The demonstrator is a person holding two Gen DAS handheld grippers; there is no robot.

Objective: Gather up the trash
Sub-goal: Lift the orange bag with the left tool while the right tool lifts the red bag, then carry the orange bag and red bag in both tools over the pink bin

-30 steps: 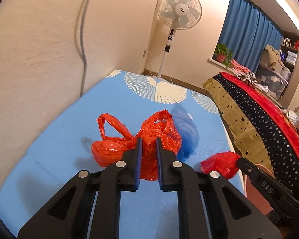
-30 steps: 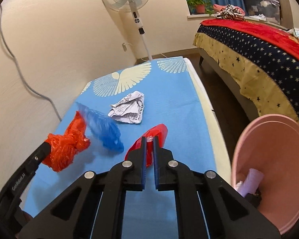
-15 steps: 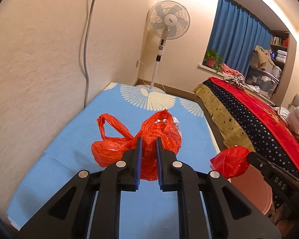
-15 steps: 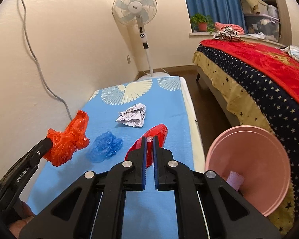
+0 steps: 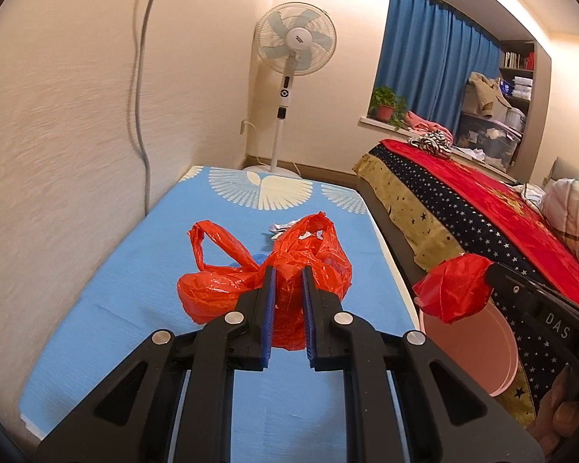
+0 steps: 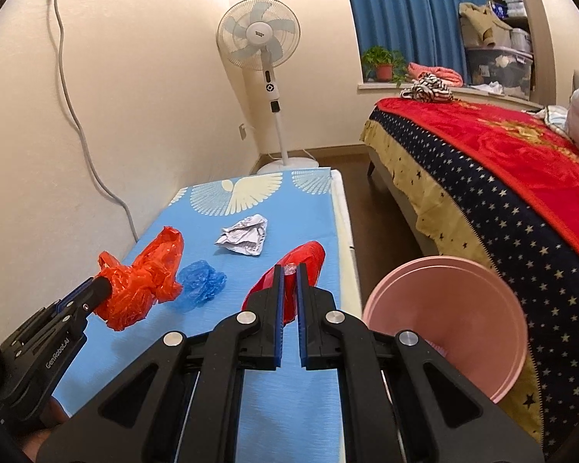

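Gripping an orange plastic bag [image 5: 227, 289], the left claw [image 5: 287, 270] hangs above the desk [image 6: 289, 200]; the right claw [image 6: 288, 270] pinches a red bag [image 6: 305, 260] near the right edge beside the pink bin [image 6: 463, 308].

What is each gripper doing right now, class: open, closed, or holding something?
Left gripper: closed on the orange plastic bag.
Right gripper: closed on the red wrapper.
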